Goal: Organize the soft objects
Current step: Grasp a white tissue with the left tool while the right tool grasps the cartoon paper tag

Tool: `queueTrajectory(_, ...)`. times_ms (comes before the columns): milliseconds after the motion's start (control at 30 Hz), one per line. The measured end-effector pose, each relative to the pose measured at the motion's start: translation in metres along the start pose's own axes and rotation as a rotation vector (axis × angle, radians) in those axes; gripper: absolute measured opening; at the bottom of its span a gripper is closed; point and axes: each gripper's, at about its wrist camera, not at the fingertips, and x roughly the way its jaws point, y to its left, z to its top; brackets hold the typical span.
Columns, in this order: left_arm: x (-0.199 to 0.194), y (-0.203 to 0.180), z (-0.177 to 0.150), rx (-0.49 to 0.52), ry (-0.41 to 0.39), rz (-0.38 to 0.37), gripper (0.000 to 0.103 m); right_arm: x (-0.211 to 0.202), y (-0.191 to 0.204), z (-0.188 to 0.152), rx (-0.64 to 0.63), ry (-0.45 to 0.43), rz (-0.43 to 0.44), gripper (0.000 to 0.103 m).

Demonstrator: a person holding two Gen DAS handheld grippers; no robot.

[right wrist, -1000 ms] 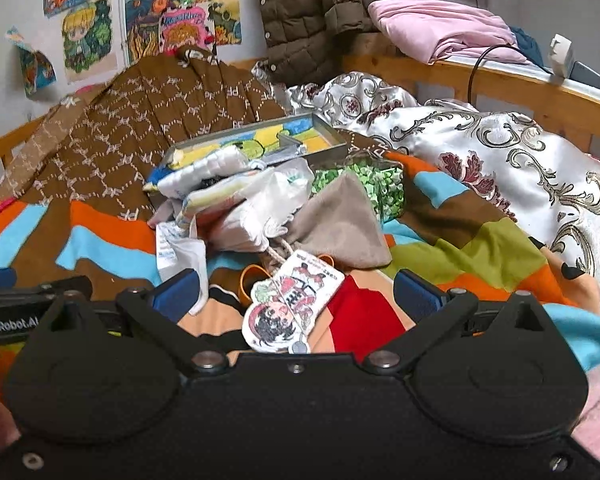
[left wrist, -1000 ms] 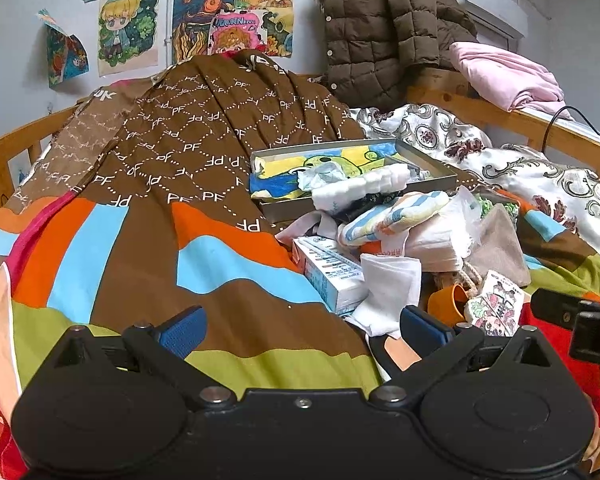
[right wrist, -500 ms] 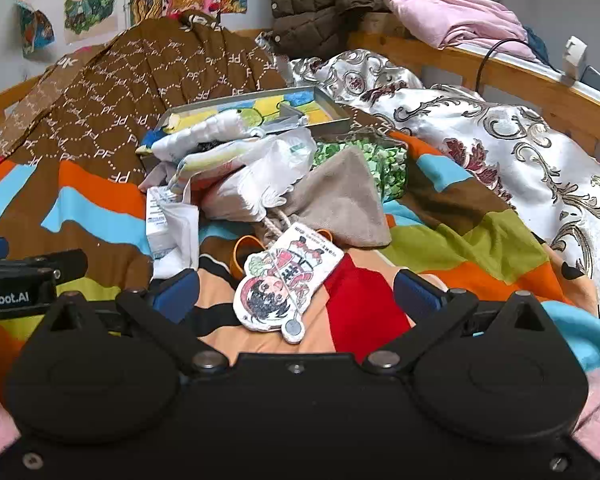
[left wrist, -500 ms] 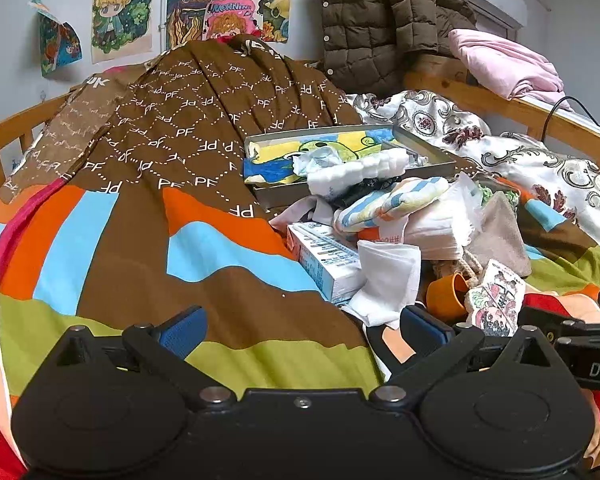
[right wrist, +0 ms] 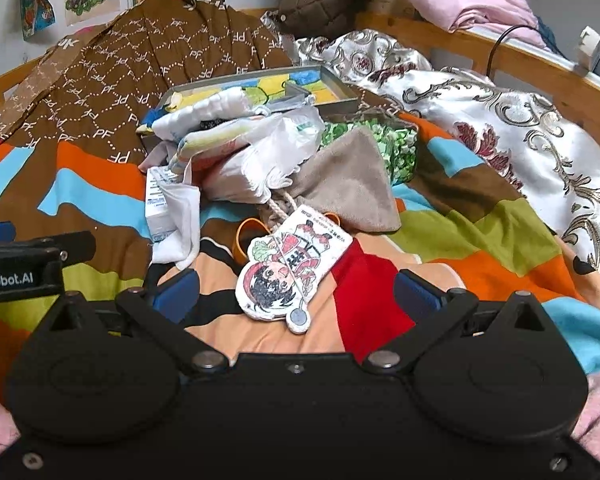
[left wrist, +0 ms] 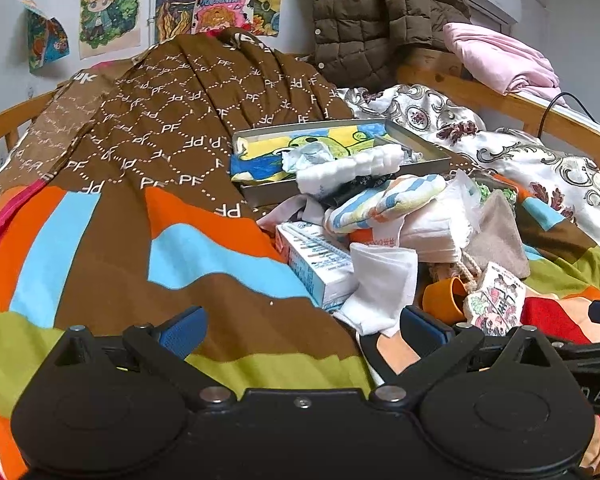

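Note:
A heap of soft things lies on the striped bedspread: a white folded cloth, a striped cloth roll, a white tissue pack, a beige pouch, a cartoon-printed charm and a small carton. Behind them a metal tin holds a picture and a white roll. My left gripper is open and empty, just short of the white cloth. My right gripper is open and empty, its jaws either side of the charm's near end.
A brown patterned quilt is piled at the back left. A silver brocade blanket lies along the wooden bed rail on the right. A brown jacket and pink cloth hang above. An orange cup sits by the charm.
Both grippers have moved forward and lower toward the heap. The charm now sits between the right jaws. Both stay open.

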Motion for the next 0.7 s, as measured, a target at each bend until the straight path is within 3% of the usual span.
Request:
queueTrajectory(133, 0.012, -0.004, 0.007, 0.048, -0.012, -0.030, 0.102, 0.007, -0.001, 0.002, -0.003, 0.011, 0.005, 0.102)
queueTrajectory(333, 0.039, -0.009, 0.018, 0.139, 0.000, -0.133, 0.102, 0.028, -0.005, 0.007, 0.008, 0.063, 0.015, 0.102)
queueTrajectory(700, 0.085, -0.013, 0.021, 0.066, 0.124, -0.364, 0.086, 0.060, 0.006, 0.009, -0.061, 0.114, 0.034, 0.102)
